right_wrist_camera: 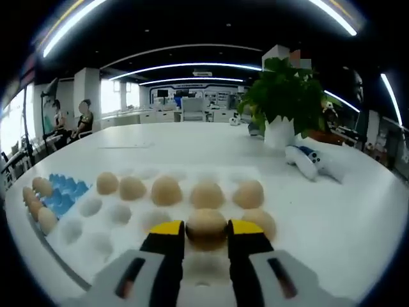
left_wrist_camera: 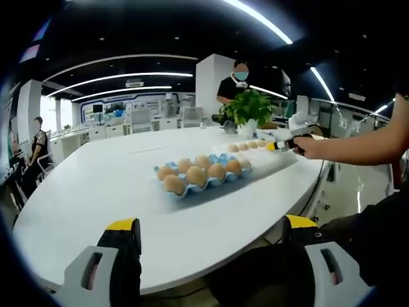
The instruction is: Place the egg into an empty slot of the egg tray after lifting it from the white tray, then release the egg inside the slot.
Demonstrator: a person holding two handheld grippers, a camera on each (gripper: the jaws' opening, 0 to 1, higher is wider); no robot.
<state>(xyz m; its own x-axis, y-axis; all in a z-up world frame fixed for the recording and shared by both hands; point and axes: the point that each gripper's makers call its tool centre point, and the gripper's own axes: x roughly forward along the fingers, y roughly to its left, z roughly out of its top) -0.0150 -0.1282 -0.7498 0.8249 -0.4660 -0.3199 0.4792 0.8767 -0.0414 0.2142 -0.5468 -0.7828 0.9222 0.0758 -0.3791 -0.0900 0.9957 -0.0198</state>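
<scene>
My right tongs (right_wrist_camera: 206, 238) close on an egg (right_wrist_camera: 206, 228), tan, smooth and matte, in the white tray (right_wrist_camera: 96, 246), so I judge the lift not yet begun. My left tongs (left_wrist_camera: 212, 246) hang open over the counter (left_wrist_camera: 96, 192). Farther off, the blue egg tray (left_wrist_camera: 203, 185) waits, empty slots at its back.

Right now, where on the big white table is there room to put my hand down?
The round white table is bare between the left gripper and the blue egg tray, and out toward its far edge. It is crowded where the white tray of brown eggs sits, near the potted green plant.
</scene>
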